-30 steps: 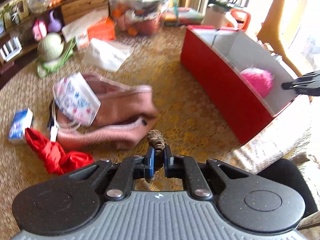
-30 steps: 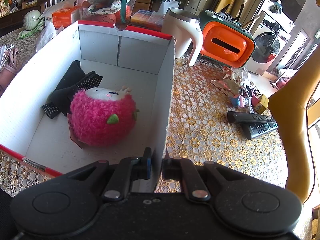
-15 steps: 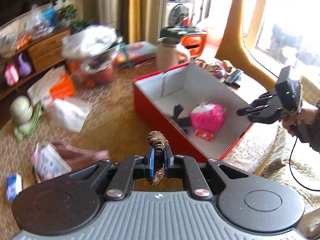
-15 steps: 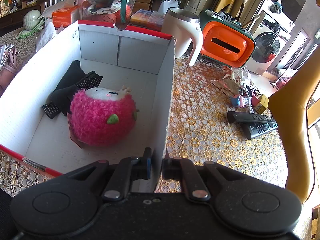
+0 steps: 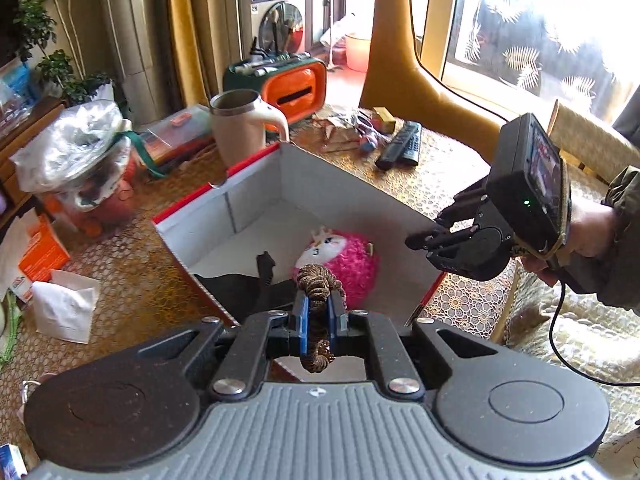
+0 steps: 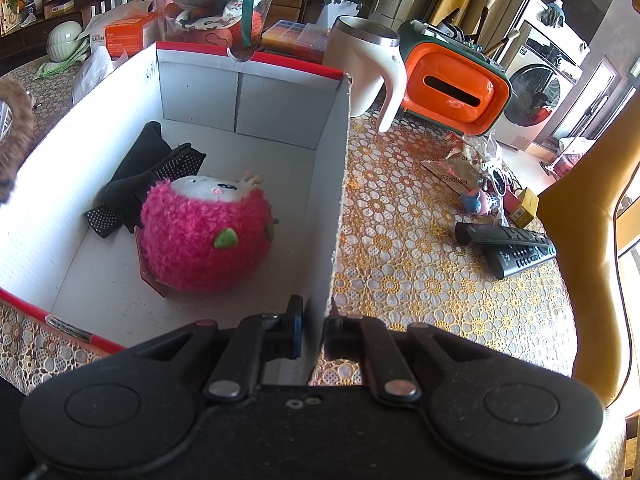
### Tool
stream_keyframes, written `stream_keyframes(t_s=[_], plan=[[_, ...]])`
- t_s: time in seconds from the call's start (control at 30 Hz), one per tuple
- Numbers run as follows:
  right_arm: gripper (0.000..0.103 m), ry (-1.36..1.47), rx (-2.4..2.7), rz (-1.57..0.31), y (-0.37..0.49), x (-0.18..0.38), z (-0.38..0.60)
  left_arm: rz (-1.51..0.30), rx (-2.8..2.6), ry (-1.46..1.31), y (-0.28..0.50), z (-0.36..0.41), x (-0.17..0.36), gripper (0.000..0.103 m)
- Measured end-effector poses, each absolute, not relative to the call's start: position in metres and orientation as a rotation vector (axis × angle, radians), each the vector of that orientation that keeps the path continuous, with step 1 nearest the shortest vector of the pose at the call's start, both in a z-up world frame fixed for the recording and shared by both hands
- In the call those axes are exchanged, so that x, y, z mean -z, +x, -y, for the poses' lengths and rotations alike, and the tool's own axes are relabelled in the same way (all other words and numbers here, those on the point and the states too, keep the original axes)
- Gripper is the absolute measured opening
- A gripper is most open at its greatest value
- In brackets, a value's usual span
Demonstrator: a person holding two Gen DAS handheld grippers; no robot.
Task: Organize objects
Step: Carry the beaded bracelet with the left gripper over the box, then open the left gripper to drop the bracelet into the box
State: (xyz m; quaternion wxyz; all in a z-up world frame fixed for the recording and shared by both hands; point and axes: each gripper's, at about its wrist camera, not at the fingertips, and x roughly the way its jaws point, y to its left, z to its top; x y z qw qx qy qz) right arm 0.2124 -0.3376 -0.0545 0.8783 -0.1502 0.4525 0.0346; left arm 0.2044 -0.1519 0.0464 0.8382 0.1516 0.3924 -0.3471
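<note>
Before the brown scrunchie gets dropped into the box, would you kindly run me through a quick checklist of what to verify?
1. Left gripper jaws shut on the brown scrunchie: ok.
2. Right gripper jaws pinching the box wall to steady it: ok.
3. Bare floor free in the box, near the front beside the pink plush toy: ok.
4. Black gloves lying flat, not blocking the drop: ok.
5. Scrunchie fully past the box rim: cannot tell.
6. Scrunchie free of the left pads for clean release: cannot tell.
</note>
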Motion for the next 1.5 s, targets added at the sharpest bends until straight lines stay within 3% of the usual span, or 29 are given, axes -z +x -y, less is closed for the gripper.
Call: stream_keyframes(t_s=[0.7,1.27,1.37,1.47,1.5], plan=[[0.008,-0.315,-0.074,-0.949,0.214,0.055,0.335,-1.031,0.742,0.455,0.233,0.208,0.034,0.008],[0.008,-0.310,-0.071,-0.949,0.213,0.054,0.336,-1.040,0.709,0.521,0.237,0.214,0.047,0.011],[0.008,-0.308,-0.070,-0.949,0.213,0.054,0.336,-1.028,0.704,0.521,0.236,0.209,0.043,0.017],[0.008,-0.306,-0.068,-0.948,0.212,0.054,0.335,-1.006,0.695,0.517,0.234,0.203,0.036,0.042],[0.008,-0.306,-0.067,-0.948,0.212,0.054,0.335,-0.994,0.695,0.515,0.232,0.201,0.033,0.058]])
